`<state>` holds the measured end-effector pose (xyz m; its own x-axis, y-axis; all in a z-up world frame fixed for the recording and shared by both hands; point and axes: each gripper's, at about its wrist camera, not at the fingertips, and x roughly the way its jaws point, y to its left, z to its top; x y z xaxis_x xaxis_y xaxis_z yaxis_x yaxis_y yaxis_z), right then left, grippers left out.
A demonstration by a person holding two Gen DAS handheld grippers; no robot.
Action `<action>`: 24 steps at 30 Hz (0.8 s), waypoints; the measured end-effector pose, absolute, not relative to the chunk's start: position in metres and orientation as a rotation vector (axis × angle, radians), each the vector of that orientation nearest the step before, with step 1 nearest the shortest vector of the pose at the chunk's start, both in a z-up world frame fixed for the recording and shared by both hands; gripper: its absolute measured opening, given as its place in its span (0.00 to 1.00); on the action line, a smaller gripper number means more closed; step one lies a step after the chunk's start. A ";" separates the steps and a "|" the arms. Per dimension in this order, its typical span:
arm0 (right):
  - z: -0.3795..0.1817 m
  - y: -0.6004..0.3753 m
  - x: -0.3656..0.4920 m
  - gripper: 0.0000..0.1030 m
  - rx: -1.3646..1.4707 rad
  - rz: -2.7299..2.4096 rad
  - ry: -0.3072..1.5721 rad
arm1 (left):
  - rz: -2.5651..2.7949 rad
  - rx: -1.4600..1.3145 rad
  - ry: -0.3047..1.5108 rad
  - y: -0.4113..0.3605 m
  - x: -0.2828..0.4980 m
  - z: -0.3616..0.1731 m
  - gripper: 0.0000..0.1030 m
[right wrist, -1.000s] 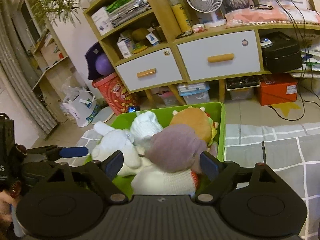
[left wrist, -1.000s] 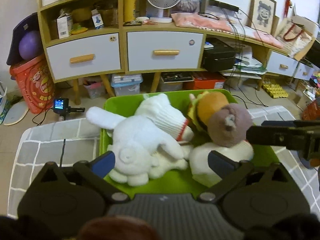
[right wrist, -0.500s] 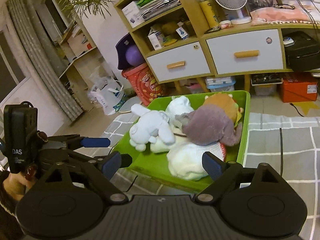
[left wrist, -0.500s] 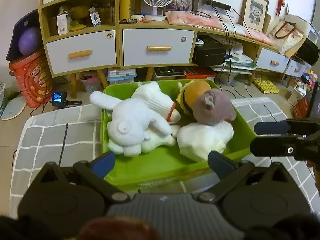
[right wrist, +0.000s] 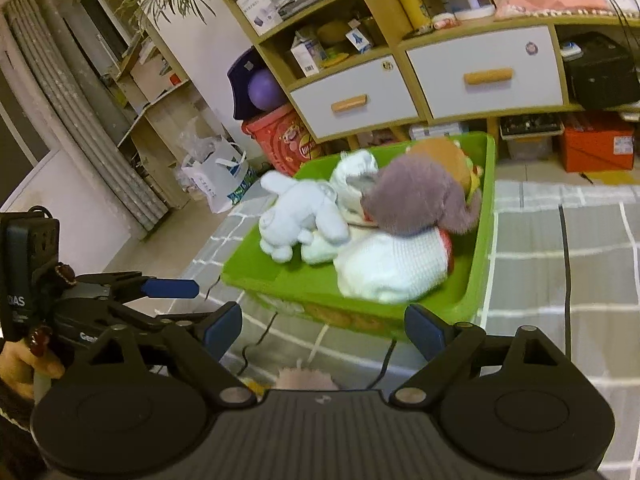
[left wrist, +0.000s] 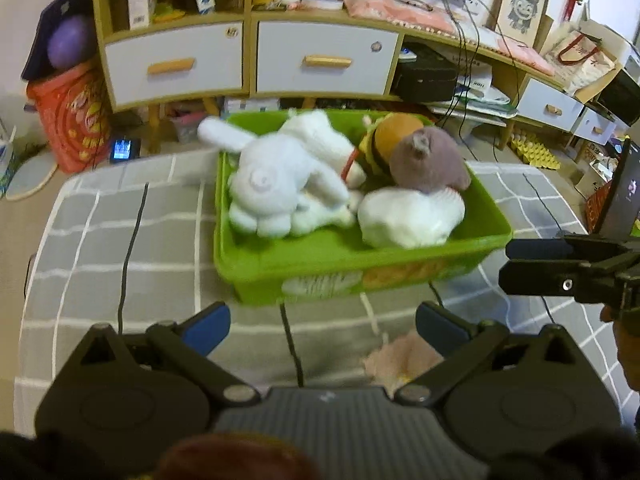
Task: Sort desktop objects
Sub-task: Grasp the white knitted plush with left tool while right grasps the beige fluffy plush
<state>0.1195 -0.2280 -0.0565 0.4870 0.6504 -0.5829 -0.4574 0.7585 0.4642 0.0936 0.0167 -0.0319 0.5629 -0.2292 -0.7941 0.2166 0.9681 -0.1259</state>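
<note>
A green bin [left wrist: 320, 276] [right wrist: 478, 264] sits on the grey checked tablecloth. It holds a white rabbit plush [left wrist: 272, 184] [right wrist: 296, 220], a white knitted plush [left wrist: 408, 216] [right wrist: 392, 268], a brown plush [left wrist: 428, 160] [right wrist: 420, 196] and an orange burger plush [left wrist: 394, 130]. A small pink fluffy thing [left wrist: 400, 360] [right wrist: 304, 380] lies on the cloth in front of the bin. My left gripper [left wrist: 322, 326] is open and empty, short of the bin. My right gripper [right wrist: 322, 330] is open and empty, near the bin's front corner.
A black cable [left wrist: 292, 344] runs over the cloth toward the bin; another cable [left wrist: 128, 248] lies on the left. Behind stands a wooden shelf unit with white drawers [left wrist: 320, 64], a red bucket [left wrist: 76, 112] and a purple ball [left wrist: 66, 42].
Both grippers have pulled back from the bin and risen. The whole bin and the cloth in front now show, and the pink fluffy thing has come into view.
</note>
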 end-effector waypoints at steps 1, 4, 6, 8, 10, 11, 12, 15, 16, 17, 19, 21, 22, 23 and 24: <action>-0.060 -0.228 0.117 0.87 0.263 0.684 0.830 | -0.259 -0.023 0.942 0.019 0.090 -0.033 0.99; -0.070 -0.229 0.110 0.87 0.290 0.702 0.867 | -0.255 -0.060 0.963 0.029 0.079 -0.034 0.99; -0.075 -0.229 0.105 0.86 0.310 0.721 0.891 | -0.261 -0.079 0.976 0.034 0.071 -0.035 0.99; -0.079 -0.225 0.098 0.87 0.312 0.736 0.902 | -0.271 -0.087 0.982 0.038 0.063 -0.037 0.99; -0.083 -0.220 0.093 0.87 0.310 0.759 0.921 | -0.279 -0.108 0.983 0.042 0.056 -0.040 0.99; -0.085 -0.217 0.089 0.87 0.309 0.771 0.934 | -0.290 -0.125 0.984 0.045 0.053 -0.041 0.99; -0.087 -0.213 0.086 0.87 0.303 0.784 0.944 | -0.306 -0.138 0.985 0.048 0.050 -0.042 0.99; -0.092 -0.203 0.077 0.87 0.280 0.821 0.952 | -0.348 -0.146 0.980 0.050 0.045 -0.043 0.99; -0.093 -0.201 0.074 0.87 0.279 0.833 0.954 | -0.357 -0.151 0.974 0.051 0.044 -0.043 0.99; -0.094 -0.199 0.073 0.87 0.278 0.842 0.955 | -0.369 -0.162 0.969 0.052 0.044 -0.043 0.99; -0.095 -0.195 0.068 0.87 0.269 0.852 0.950 | -0.388 -0.196 0.963 0.056 0.044 -0.045 0.99; -0.096 -0.192 0.065 0.88 0.262 0.863 0.950 | -0.406 -0.237 0.960 0.060 0.045 -0.048 0.99; -0.097 -0.191 0.065 0.88 0.262 0.866 0.951 | -0.412 -0.252 0.959 0.062 0.046 -0.050 0.99; -0.098 -0.190 0.064 0.88 0.261 0.870 0.952 | -0.413 -0.267 0.961 0.064 0.047 -0.053 0.99; -0.098 -0.190 0.063 0.89 0.261 0.873 0.953 | -0.412 -0.278 0.963 0.066 0.048 -0.055 0.99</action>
<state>0.0632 -0.1896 -0.0983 0.2788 0.7487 -0.6014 -0.5342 0.6413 0.5507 0.0480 0.0661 -0.0546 0.5034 -0.4573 -0.7331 0.2147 0.8881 -0.4065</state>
